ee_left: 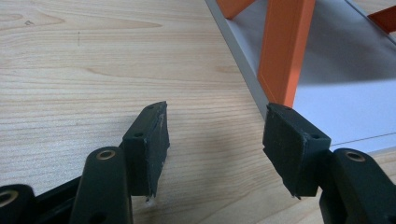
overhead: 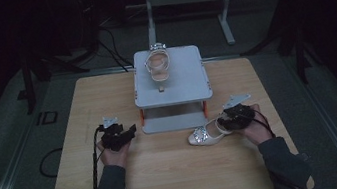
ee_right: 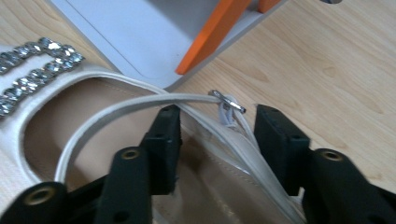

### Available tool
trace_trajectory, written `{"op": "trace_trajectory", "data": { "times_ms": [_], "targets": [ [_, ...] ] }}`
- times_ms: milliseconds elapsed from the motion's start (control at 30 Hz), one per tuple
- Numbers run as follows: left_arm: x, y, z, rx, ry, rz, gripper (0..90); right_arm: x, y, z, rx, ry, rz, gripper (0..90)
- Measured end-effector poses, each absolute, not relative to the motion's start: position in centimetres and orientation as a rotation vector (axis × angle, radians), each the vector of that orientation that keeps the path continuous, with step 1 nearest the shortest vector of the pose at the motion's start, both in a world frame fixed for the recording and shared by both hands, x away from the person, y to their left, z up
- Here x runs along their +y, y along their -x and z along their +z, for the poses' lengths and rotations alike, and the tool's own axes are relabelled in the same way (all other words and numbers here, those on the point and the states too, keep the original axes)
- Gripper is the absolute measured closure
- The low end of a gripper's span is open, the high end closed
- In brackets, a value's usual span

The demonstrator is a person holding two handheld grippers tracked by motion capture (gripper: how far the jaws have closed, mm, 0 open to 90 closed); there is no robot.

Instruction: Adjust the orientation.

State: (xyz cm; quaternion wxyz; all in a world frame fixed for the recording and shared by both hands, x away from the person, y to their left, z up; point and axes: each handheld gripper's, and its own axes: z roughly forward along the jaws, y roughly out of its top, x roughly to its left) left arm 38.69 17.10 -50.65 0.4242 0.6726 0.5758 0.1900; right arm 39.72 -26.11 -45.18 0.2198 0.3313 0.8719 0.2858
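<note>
Right now your right gripper [ee_right: 215, 140] sits over the heel end of the white sandal [overhead: 206, 135] on the wooden table [overhead: 170, 185], just in front of the grey rack [overhead: 171, 81]. Its jaws are open, one inside the shoe and one outside, with the heel wall and the thin strap [ee_right: 140, 105] between them. They do not squeeze anything yet. Your left gripper [ee_left: 215, 140] is open wide and holds nothing. It hovers low over the bare table near the rack's orange leg [ee_left: 285, 46].

Be careful here. The strap is thin and loose, so I think it could slip out if you close on it alone. Then the shoe could swing or drop. The little metal buckle [ee_right: 227, 101] could also catch on a jaw. The shoe lies close to the rack's bottom shelf [ee_right: 130, 37], so a lift could bump it.

From the high view you can see a second sandal [overhead: 158, 65] lying on top of the rack. The right gripper view shows you the shiny stones [ee_right: 32, 65] on the toe band and where the strap runs. The left gripper view shows you the wood grain and the leg up close.
</note>
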Motion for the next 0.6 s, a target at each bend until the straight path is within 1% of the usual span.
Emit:
{"op": "trace_trajectory", "data": {
  "times_ms": [67, 100, 133, 367, 433, 600],
  "targets": [
    [17.1, -38.7, -50.7, 1.441, -1.682, 0.474, 41.0, -26.3, -39.7, -45.2, 2.410, -0.911, 0.796, 57.3],
    [17.1, -38.7, -50.7, 1.441, -1.682, 0.474, 41.0, -26.3, -39.7, -45.2, 2.410, -0.911, 0.796, 57.3],
    [17.1, -38.7, -50.7, 1.442, -1.682, 0.473, 41.0, -26.4, -39.7, -45.1, 2.409, -0.898, 0.791, 60.5],
    [17.2, -38.7, -50.7, 1.445, -1.684, 0.467, 40.7, -26.7, -39.4, -44.9, 2.415, -0.858, 0.778, 68.3],
    [17.2, -38.7, -50.7, 1.446, -1.684, 0.466, 40.7, -26.8, -39.4, -44.9, 2.418, -0.857, 0.783, 69.0],
    [17.2, -38.7, -50.7, 1.447, -1.683, 0.464, 40.6, -27.9, -39.1, -44.9, 2.418, -0.847, 0.816, 75.9]
  ]
}}
